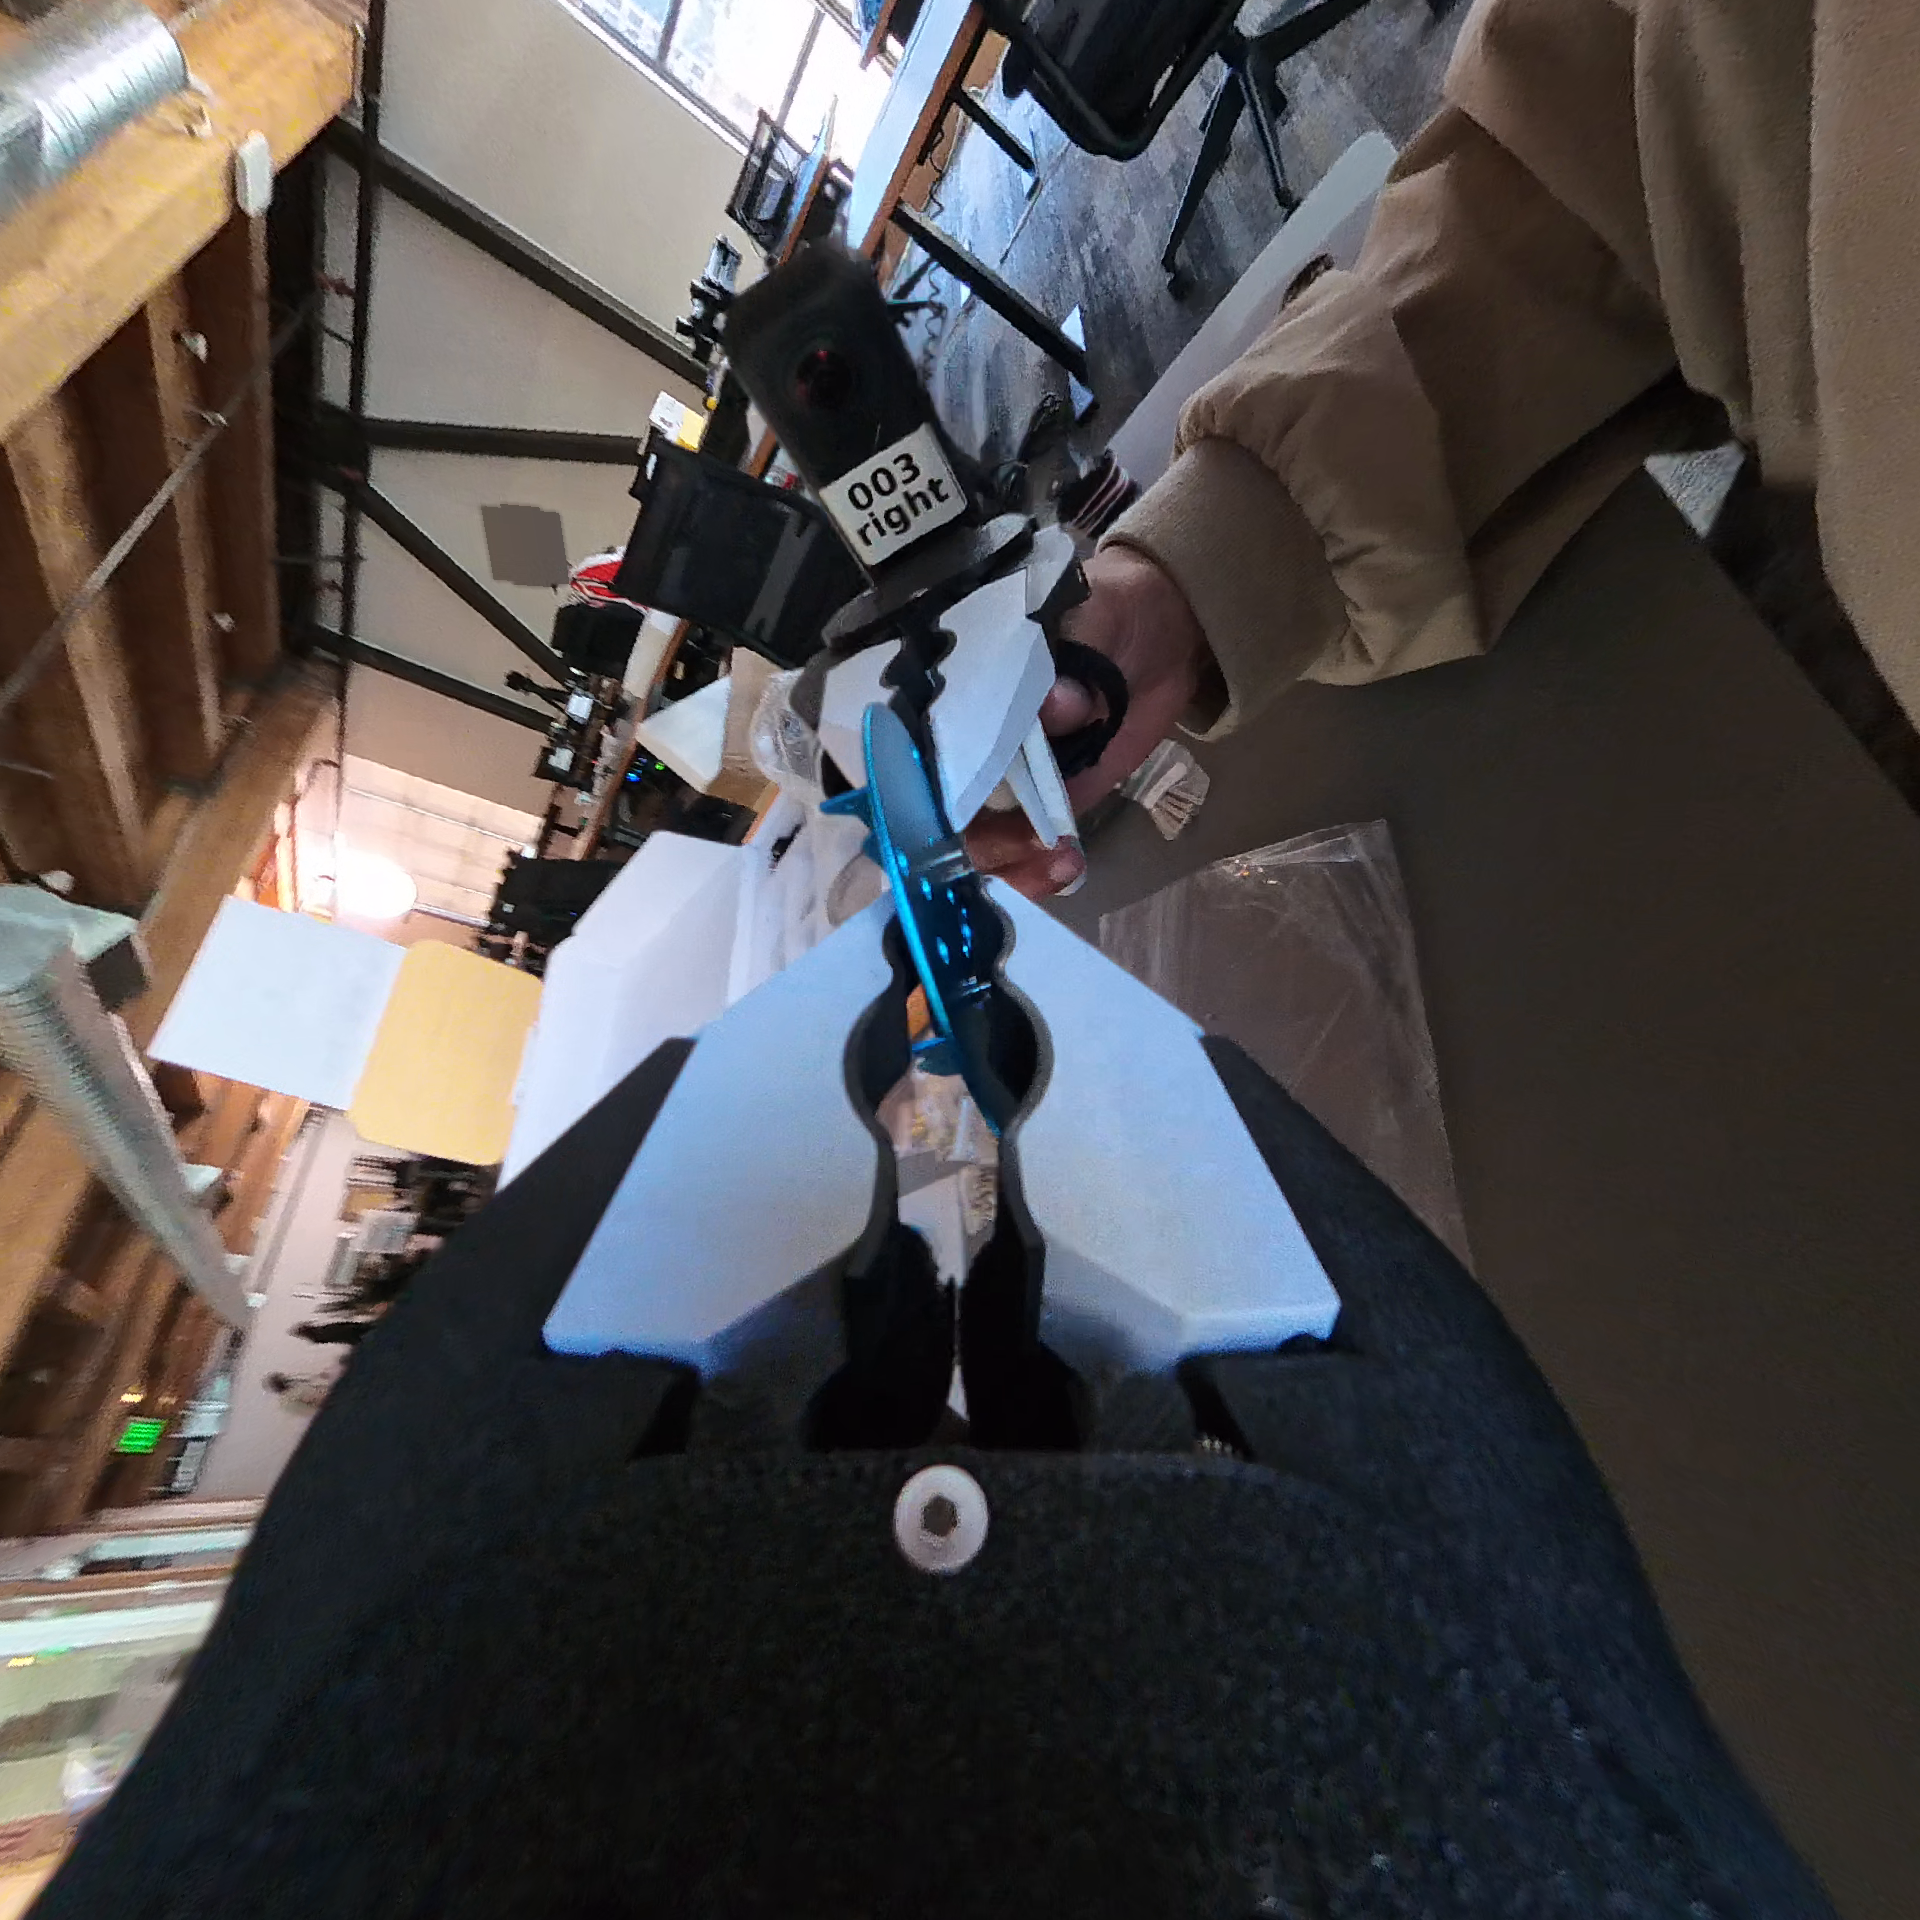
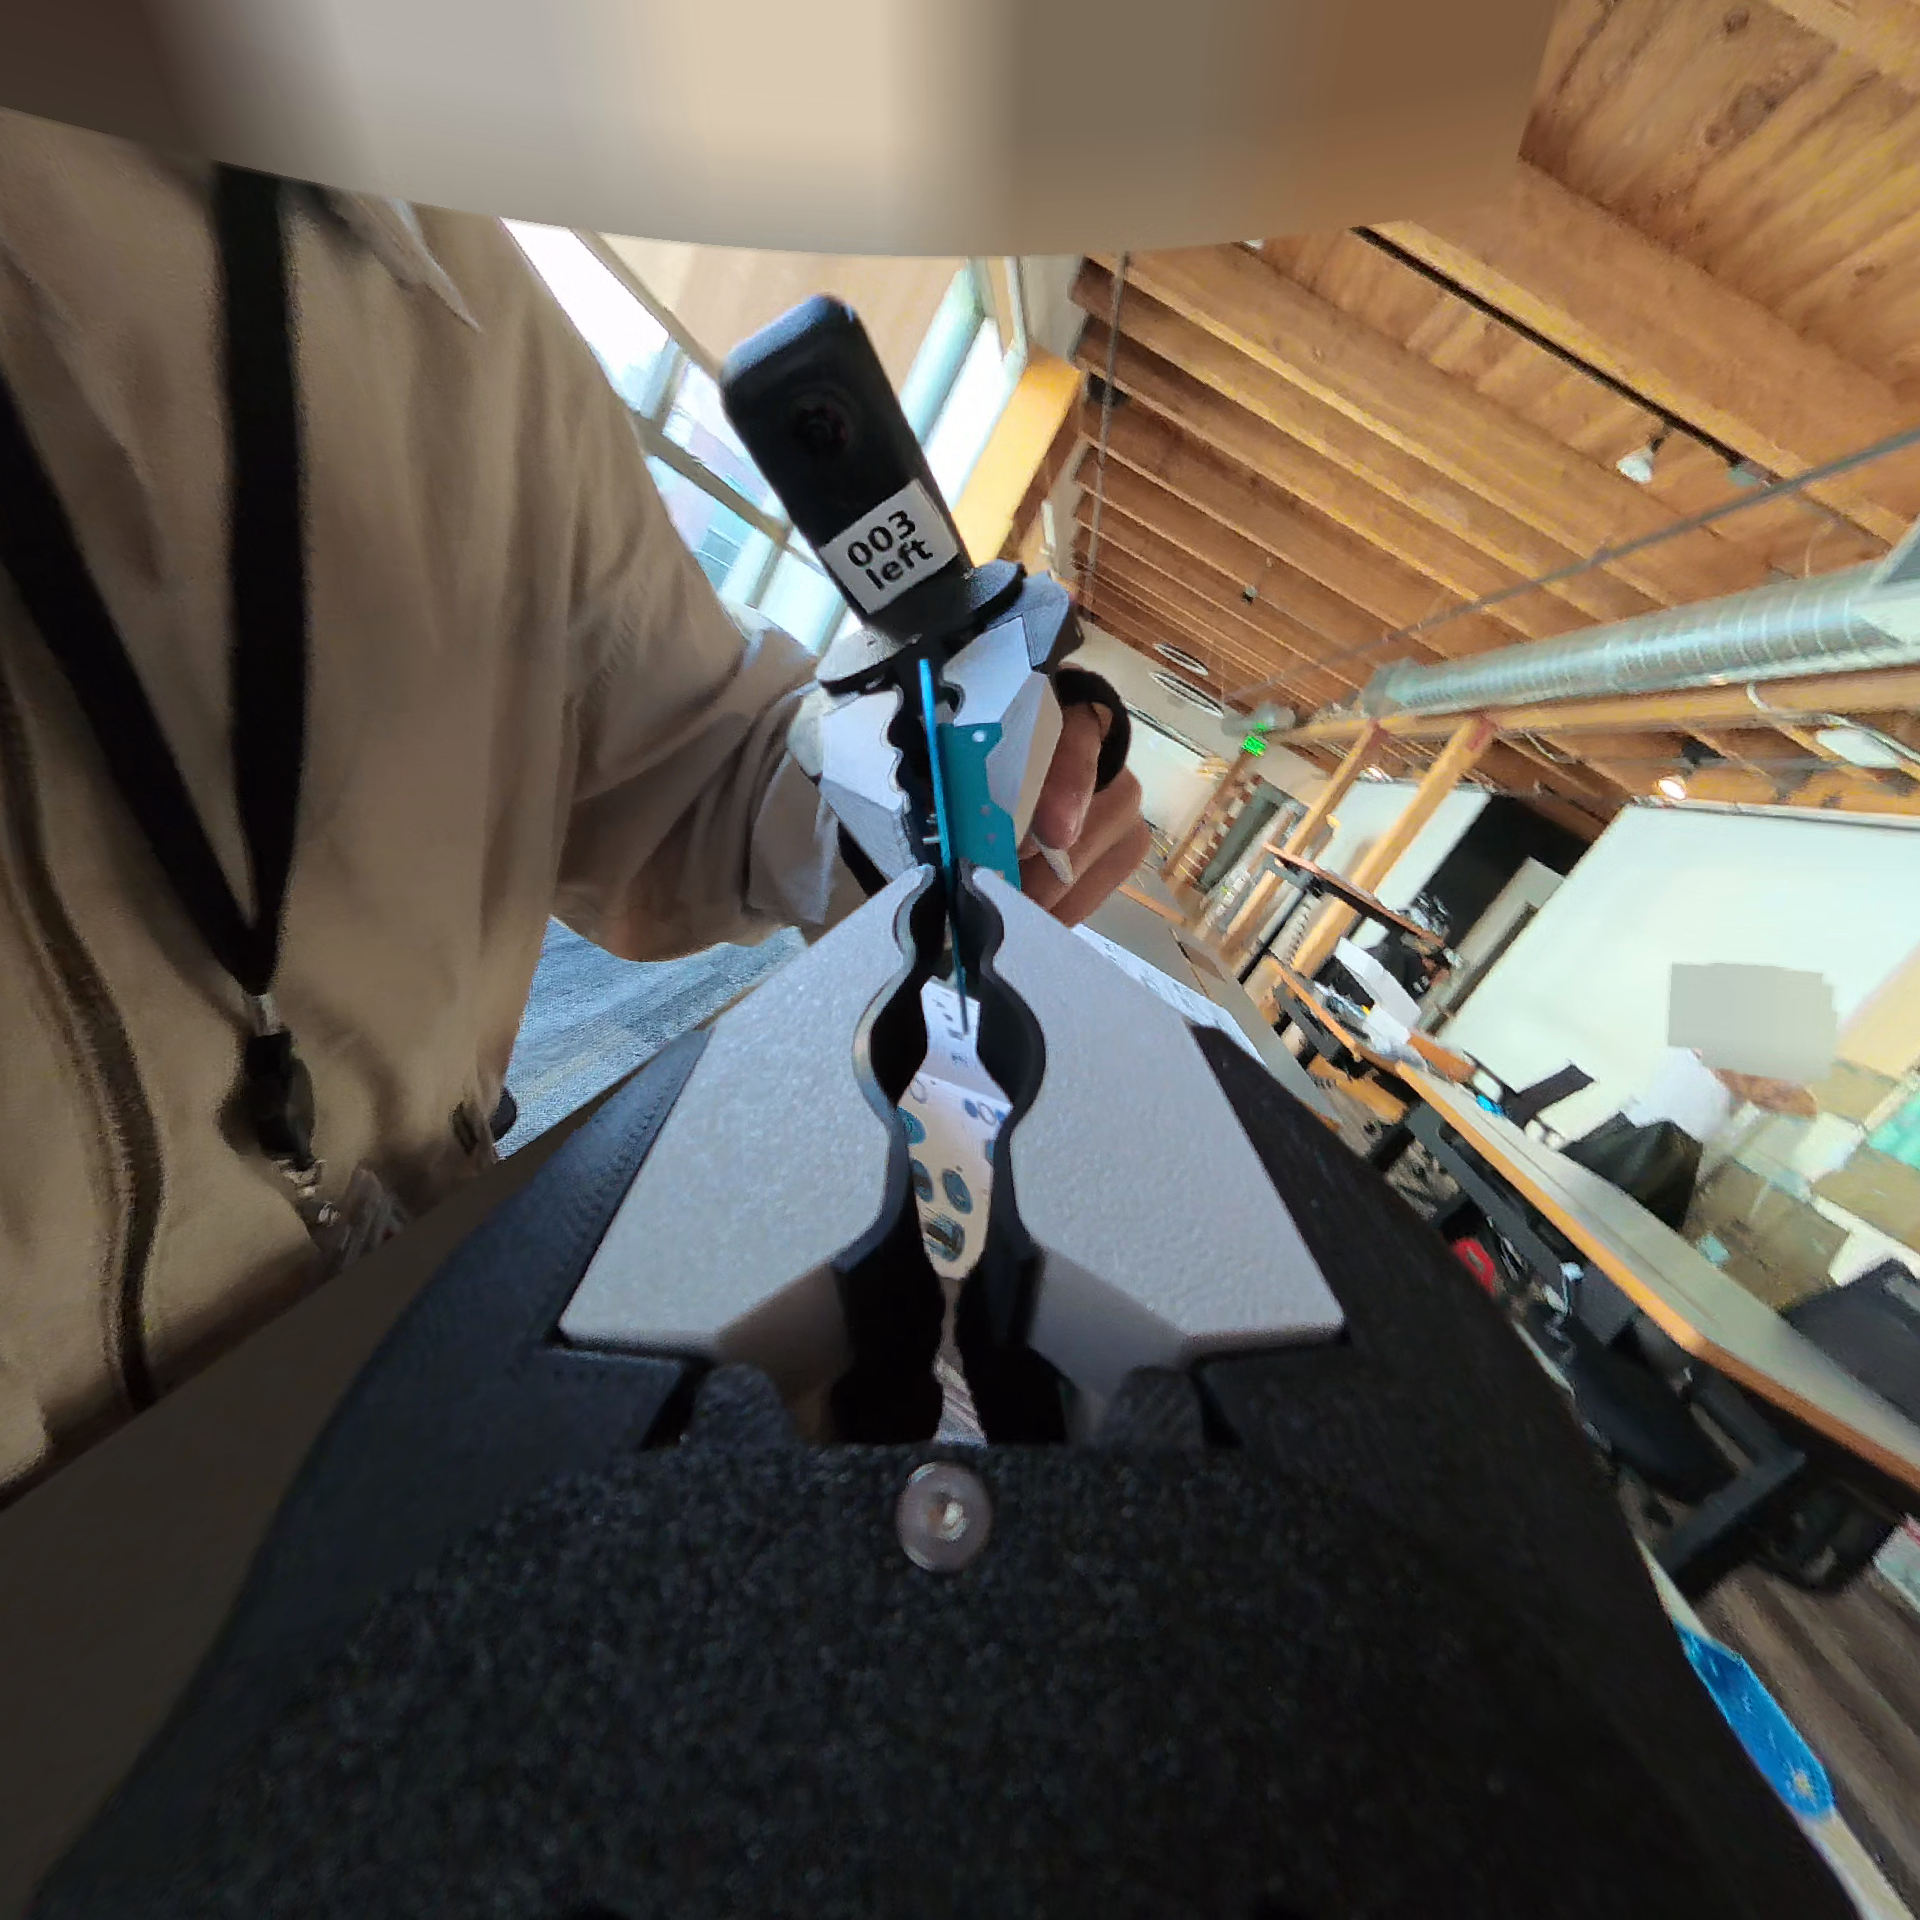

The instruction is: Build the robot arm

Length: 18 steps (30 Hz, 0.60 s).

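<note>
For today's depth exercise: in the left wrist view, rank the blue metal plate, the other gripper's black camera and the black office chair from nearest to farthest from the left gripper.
1. Blue metal plate, between the left gripper fingertips.
2. Black camera, straight ahead, beyond the plate.
3. Black office chair, far across the room, top.

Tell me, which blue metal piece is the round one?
The thin blue disc, seen nearly edge-on; the other blue piece is a straight strip dotted with small holes.
</note>
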### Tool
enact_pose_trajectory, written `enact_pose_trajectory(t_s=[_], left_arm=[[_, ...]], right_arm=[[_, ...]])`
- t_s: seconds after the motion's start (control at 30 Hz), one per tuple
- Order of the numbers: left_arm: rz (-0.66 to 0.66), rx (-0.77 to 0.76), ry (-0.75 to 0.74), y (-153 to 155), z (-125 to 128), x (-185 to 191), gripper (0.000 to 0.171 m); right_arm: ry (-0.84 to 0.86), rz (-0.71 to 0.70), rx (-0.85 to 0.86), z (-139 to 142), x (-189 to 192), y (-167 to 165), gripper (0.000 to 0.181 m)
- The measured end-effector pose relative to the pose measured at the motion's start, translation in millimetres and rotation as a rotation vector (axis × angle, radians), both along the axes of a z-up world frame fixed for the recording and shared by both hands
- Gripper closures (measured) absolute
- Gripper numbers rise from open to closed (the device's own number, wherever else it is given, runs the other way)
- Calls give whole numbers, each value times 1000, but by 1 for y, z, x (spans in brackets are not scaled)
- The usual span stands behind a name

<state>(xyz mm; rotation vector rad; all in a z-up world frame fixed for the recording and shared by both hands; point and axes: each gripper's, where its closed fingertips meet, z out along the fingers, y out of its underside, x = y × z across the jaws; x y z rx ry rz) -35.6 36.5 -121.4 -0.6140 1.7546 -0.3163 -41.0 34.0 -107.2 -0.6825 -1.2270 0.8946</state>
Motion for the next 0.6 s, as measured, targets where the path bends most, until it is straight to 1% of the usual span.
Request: enact_pose_trajectory(t_s=[0.1, 0.23, 0.43, 0.5, 0.6], left_arm=[[4, 109, 11, -5, 0, 2, 167], [24, 213, 55, -4, -3, 3, 167], [64, 385, 69, 2, -6, 1, 167], [72, 421, 65, 4, -6, 0, 168], [82, 423, 54, 9, -7, -2, 168]], right_arm=[[-1, 12, 27, 0, 2, -6, 181], [-3, 9, 36, -3, 4, -5, 180], [11, -21, 23, -6, 3, 2, 178], [9, -33, 16, -7, 2, 5, 177], [6, -53, -8, -8, 1, 10, 176]])
